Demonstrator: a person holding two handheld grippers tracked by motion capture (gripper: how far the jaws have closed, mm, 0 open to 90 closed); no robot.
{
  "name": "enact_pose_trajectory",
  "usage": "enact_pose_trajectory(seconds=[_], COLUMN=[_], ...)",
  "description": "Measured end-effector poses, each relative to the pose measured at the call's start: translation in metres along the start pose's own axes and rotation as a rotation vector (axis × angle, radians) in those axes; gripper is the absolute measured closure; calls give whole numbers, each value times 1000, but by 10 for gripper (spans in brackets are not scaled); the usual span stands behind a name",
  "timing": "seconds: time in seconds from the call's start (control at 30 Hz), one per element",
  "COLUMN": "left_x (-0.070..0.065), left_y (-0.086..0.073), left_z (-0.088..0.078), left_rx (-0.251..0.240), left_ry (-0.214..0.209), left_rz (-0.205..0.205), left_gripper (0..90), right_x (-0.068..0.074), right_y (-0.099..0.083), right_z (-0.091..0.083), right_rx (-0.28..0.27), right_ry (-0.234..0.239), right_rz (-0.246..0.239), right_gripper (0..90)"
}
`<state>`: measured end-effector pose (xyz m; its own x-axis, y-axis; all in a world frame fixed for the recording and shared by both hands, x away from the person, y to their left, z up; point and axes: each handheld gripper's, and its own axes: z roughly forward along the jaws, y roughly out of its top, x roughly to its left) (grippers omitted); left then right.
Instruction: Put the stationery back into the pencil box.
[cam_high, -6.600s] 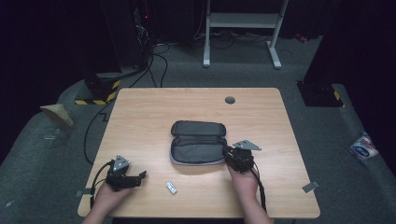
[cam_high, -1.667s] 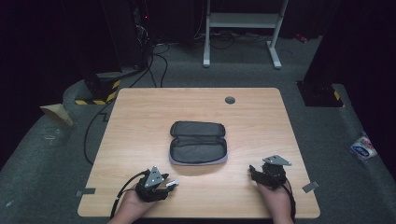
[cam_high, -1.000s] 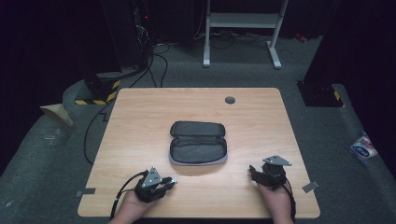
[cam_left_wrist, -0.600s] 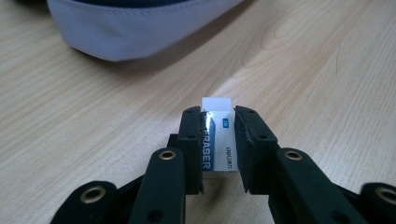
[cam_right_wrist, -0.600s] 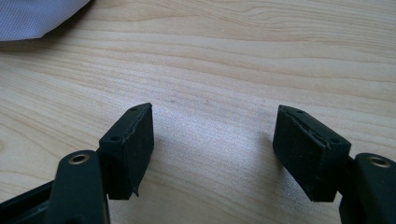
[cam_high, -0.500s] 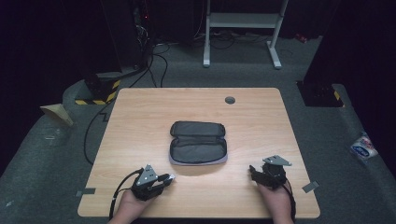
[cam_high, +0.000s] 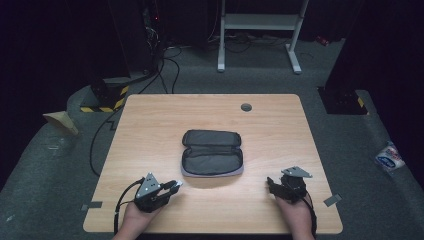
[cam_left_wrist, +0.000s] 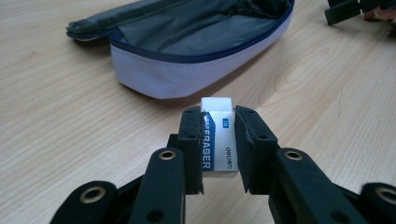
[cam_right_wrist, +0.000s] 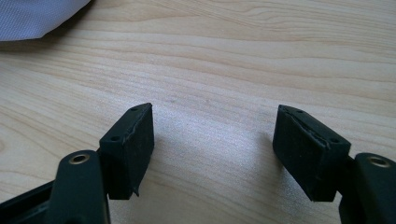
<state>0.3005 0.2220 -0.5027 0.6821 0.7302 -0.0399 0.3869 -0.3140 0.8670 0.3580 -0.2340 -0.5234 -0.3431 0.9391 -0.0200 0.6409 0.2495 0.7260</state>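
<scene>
Lifted since the earlier frame, the white rectangular eraser with a blue printed sleeve (cam_left_wrist: 218, 135) sits pinched in the left gripper (cam_left_wrist: 217, 140), at 7 o'clock from the open grey fabric pencil case (cam_high: 212, 152) at the wooden table's (cam_high: 150, 125) centre. At 4 o'clock, the right gripper (cam_right_wrist: 212, 149) rests with jaws spread.

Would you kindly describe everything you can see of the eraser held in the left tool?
The small white rectangular eraser wears a paper sleeve, blue and white, printed with "ERASER" in white letters; its bare white end sticks out beyond the sleeve. It looks like soft rubber, clean and unworn. The left tool grips it by its two long sides between black jaws, its end pointing toward the open grey fabric pencil case, which lies a little way ahead. Whether it rests on the light wooden table cannot be told.
</scene>
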Motion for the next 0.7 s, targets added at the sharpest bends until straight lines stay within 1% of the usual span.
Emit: enact_pose_trajectory(seconds=[0.1, 0.2, 0.43, 0.5, 0.6, 0.7], left_x=[3, 6, 12, 12, 7, 6], left_y=[2, 3, 6, 8, 15, 23], left_z=[-3, -4, -8, -10, -12, -13], left_rx=[-16, -21, -47, -56, -70, -100], left_ry=[14, 16, 45, 40, 62, 64], left_rz=[-3, -33, -60, -86, -51, -58], left_gripper=[726, 726, 726, 727, 727, 727], right_x=[0, 0, 0, 0, 0, 0], right_y=[0, 0, 0, 0, 0, 1], right_z=[0, 0, 0, 0, 0, 0], right_rx=[0, -1, 1, -1, -1, 3], right_ry=[0, -1, 1, 2, 3, 6], right_rz=[0, -3, 2, -1, -4, 0], right_gripper=[291, 293, 296, 297, 298, 298])
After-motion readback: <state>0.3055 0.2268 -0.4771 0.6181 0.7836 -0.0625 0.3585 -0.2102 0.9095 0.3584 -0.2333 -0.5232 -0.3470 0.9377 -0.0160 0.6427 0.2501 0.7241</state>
